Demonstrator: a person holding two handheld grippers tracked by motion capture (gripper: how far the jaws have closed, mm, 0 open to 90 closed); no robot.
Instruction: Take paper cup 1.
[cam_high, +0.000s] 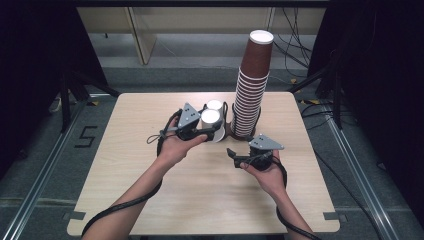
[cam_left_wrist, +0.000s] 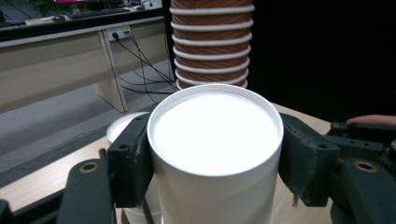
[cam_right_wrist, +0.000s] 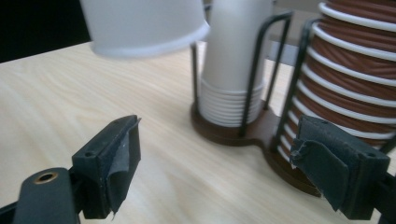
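Gripping a white paper cup (cam_left_wrist: 215, 154) bottom-up between its black fingers (cam_left_wrist: 133, 161), the left gripper (cam_high: 207, 131) holds it above the middle of the pale wooden bench (cam_high: 150, 195), just in front of the short stack of white paper cups (cam_right_wrist: 231, 100) standing in a dark wire cup holder (cam_right_wrist: 229, 133) toward the far edge. The right gripper (cam_high: 235, 155) hovers nearby with its fingers (cam_right_wrist: 116, 161) partly apart and nothing between them, facing the holder's base. Beside the white stack, a tall column of brown ribbed paper cups (cam_high: 251, 85) rises from the same holder. The thin cup wall could buckle if the squeeze tightens. Swinging the held cup sideways risks knocking the tall brown column, which looks top-heavy. If the empty gripper reaches in carelessly, it may snag a wire upright and drag the whole holder.
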